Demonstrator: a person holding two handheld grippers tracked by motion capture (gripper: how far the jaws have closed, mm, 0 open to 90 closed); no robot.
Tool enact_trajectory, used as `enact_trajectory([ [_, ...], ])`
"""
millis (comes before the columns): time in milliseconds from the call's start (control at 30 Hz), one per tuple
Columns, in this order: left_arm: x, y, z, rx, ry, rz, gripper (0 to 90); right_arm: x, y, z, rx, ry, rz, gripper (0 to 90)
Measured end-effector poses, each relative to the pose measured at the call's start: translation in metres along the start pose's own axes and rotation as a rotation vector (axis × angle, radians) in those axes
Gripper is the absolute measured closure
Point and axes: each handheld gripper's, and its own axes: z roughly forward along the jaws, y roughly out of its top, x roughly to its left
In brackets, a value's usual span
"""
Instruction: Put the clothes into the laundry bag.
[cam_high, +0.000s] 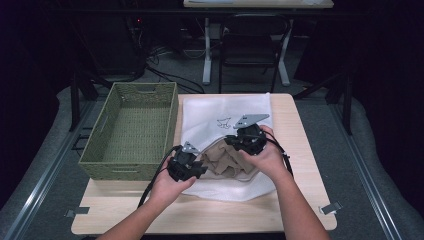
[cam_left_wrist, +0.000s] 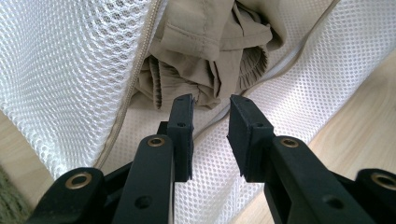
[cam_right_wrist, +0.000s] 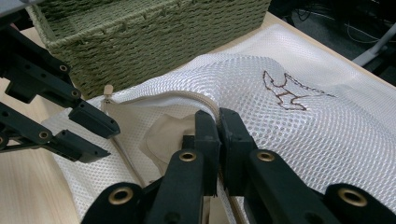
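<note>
Centrally in the high view, our right gripper (cam_right_wrist: 218, 122) pinches the zipper edge of the white mesh bag (cam_high: 227, 116); our left gripper (cam_left_wrist: 211, 108), jaws spread and empty, hovers at the beige garment (cam_left_wrist: 210, 46) inside; the green basket (cam_high: 130, 131) sits left.

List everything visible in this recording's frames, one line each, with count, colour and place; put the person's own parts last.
Table: one, light wood, centre of the high view.
Basket: one, green woven, left part of the table.
Mesh bag: one, white, unzipped, lying right of the basket, dark outline motif on top.
Garment: one, beige, crumpled in the bag's opening.
Chair: one, black, on the floor beyond the table.
Far table: one, light top, white legs, at the back.
Left gripper: one, black, fingers open in front of the garment.
Right gripper: one, black, fingers shut on the bag's zipper edge.
Hands: two, bare, forearms entering from the bottom edge.
</note>
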Motion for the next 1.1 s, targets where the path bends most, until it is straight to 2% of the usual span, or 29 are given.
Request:
enact_trajectory([
  [167, -0.001, -0.004, -0.002, -0.009, -0.002, -0.007, 70.3, 0.001, 0.001, -0.001, 0.002, 0.004, -0.005, 87.1],
  [467, -0.004, -0.010, -0.008, -0.005, -0.001, 0.018, 68.4, 0.002, 0.000, -0.003, 0.007, 0.008, -0.009, 87.1],
  [667, -0.009, -0.016, -0.010, -0.017, -0.031, 0.031, 64.7, 0.003, 0.001, -0.007, -0.004, 0.007, -0.012, 87.2],
  [833, -0.014, -0.023, -0.006, 0.007, -0.046, 0.052, 63.8, 0.003, 0.000, -0.009, -0.004, 0.013, -0.017, 87.2],
  [900, -0.015, -0.025, -0.004, 0.003, -0.042, 0.048, 63.4, 0.004, 0.000, -0.009, -0.002, 0.013, -0.016, 87.2],
  [1067, -0.017, -0.024, 0.003, -0.009, -0.057, 0.044, 62.9, 0.004, -0.001, -0.007, 0.005, 0.015, -0.020, 87.1],
  [1100, -0.018, -0.022, 0.007, 0.001, -0.066, 0.053, 62.9, 0.004, -0.001, -0.007, 0.005, 0.015, -0.021, 87.1],
])
